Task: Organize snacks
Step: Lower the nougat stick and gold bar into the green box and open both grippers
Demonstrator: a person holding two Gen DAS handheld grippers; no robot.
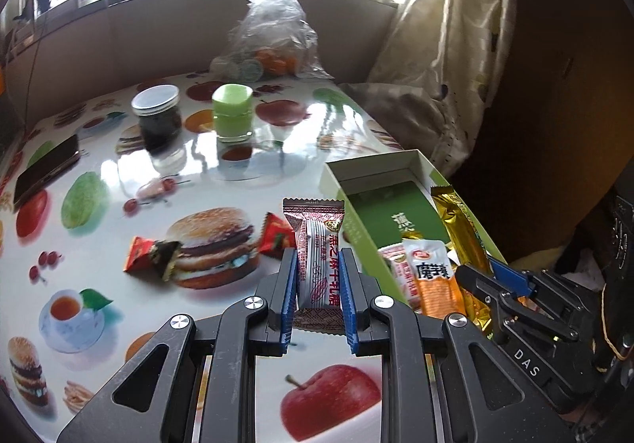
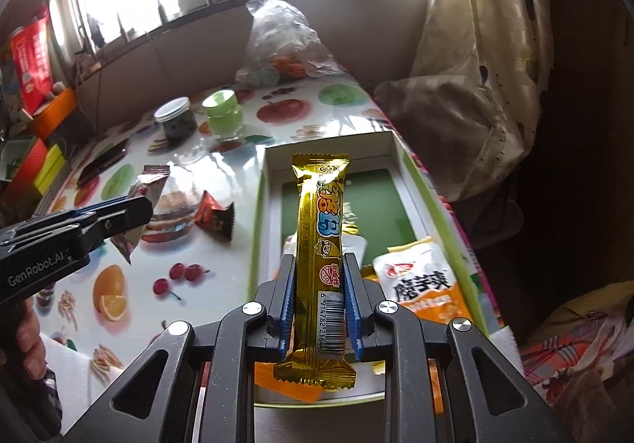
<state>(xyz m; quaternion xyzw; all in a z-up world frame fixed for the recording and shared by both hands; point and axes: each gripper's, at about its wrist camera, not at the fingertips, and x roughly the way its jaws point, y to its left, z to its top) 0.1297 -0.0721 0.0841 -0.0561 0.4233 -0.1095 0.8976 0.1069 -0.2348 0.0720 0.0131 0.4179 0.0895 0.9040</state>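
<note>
My left gripper [image 1: 317,264] is shut on a brown-and-white nougat packet [image 1: 319,260], held above the table just left of the green snack box [image 1: 337,185]. My right gripper [image 2: 319,272] is shut on a long gold bar [image 2: 321,245], held over the box [image 2: 257,213]. The box holds an orange-and-white pouch [image 2: 426,286], which also shows in the left wrist view [image 1: 436,276], and other packets. Two red wrapped candies [image 1: 152,256] [image 1: 277,235] lie on the fruit-print tablecloth [image 1: 119,205]. The left gripper [image 2: 130,211] with its packet shows in the right wrist view.
A dark jar [image 1: 158,118] and a green-lidded jar [image 1: 232,112] stand mid-table. A plastic bag of fruit [image 1: 269,42] sits at the back. A dark phone [image 1: 47,169] lies at the left. A curtain [image 1: 443,46] hangs by the right edge. Boxes [image 2: 31,58] stack at far left.
</note>
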